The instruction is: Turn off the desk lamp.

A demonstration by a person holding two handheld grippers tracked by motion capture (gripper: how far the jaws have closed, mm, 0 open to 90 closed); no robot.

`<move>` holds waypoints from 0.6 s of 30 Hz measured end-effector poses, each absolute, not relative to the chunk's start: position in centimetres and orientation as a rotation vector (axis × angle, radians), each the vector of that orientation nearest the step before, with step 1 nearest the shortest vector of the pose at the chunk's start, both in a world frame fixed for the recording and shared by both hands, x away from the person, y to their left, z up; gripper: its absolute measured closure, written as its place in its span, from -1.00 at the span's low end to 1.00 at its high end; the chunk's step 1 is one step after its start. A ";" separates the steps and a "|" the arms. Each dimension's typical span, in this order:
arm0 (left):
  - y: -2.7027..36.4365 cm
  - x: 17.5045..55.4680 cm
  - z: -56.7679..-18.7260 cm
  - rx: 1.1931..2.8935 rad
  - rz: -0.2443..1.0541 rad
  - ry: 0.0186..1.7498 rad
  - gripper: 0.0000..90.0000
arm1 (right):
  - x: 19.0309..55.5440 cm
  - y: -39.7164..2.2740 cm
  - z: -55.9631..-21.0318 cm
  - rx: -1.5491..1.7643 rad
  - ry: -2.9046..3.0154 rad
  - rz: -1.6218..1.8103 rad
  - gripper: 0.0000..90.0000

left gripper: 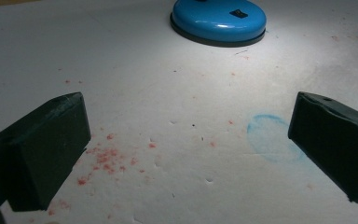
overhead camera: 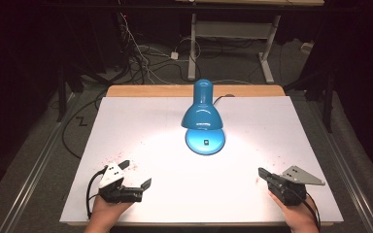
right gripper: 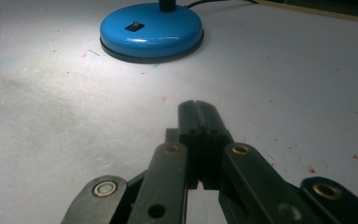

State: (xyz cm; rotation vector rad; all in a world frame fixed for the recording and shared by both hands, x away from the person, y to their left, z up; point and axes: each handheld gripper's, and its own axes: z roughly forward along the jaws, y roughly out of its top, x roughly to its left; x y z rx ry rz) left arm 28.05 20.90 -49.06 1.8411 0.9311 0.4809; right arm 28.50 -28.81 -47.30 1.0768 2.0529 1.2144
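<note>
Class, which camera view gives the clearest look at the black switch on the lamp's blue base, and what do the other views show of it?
The right gripper view: the switch sits sharp on the well-lit base. The left gripper view shows the switch near its top edge. In the high view it is a tiny mark below the lamp shade.

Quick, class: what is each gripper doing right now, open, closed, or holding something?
Left gripper: open, jaws wide apart, holding nothing.
Right gripper: closed, jaws pressed together, holding nothing.

Bright lamp (overhead camera: pixel 202 114) pool on table, dark surroundings.
</note>
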 end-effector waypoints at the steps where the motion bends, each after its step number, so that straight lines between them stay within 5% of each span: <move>1: 20.9 28.1 -49.0 1.838 0.481 0.935 -1.00 | 28.6 -28.8 -47.3 1.070 2.052 1.213 1.00; 18: 21.1 28.3 -48.9 1.848 0.439 0.920 -1.00 | 30.0 -25.0 -47.5 0.984 2.131 1.244 1.00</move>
